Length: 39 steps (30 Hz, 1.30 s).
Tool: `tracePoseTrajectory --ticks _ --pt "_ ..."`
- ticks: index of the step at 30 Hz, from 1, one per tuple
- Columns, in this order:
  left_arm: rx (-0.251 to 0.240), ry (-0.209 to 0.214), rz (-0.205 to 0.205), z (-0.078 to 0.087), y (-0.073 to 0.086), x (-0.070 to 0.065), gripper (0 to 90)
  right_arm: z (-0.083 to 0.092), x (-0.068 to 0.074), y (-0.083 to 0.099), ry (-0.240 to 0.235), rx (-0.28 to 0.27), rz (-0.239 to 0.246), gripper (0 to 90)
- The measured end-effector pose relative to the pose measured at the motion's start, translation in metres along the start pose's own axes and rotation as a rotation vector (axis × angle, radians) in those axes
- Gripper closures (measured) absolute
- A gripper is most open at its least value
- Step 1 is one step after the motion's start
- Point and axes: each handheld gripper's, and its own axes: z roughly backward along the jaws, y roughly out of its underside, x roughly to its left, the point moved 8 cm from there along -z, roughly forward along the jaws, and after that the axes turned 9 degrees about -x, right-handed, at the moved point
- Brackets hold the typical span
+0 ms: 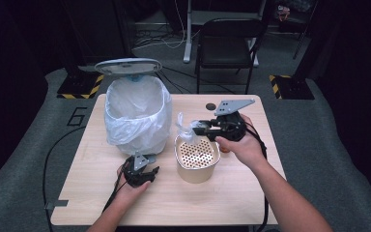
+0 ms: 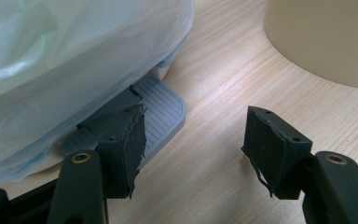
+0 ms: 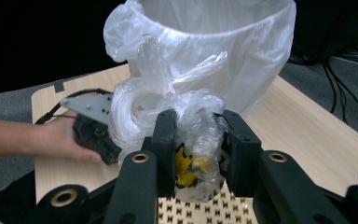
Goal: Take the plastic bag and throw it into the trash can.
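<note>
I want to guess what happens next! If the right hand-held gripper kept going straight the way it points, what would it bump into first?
Probably the bin lined with a plastic bag: the right hand-held gripper, clamping a small knotted bag, points straight at it. How far off is unclear.

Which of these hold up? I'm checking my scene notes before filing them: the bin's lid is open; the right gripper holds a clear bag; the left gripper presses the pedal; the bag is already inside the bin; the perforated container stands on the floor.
1. The bin has its lid open. True.
2. The right gripper is shut on a knotted clear bag. True.
3. The left gripper rests a jaw on the grey pedal. True.
4. The bag is already inside the bin. False: it hangs over the perforated container.
5. That container stands on the floor. False: it stands on the table.
</note>
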Motion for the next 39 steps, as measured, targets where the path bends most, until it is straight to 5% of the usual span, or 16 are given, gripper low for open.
tracePoseTrajectory --ticks 9,24,39 --pt "-0.003 0.006 0.011 0.000 0.000 0.000 38.6 -0.032 0.000 -0.034 -0.010 -0.010 0.033 69.3" --pt "-0.011 0.003 0.022 -0.001 0.000 -0.001 38.6 -0.079 -0.004 -0.060 -0.016 -0.007 0.031 69.3" --pt "0.003 0.010 0.001 0.001 0.000 0.000 38.6 -0.116 -0.013 -0.082 0.029 -0.007 0.045 69.3"
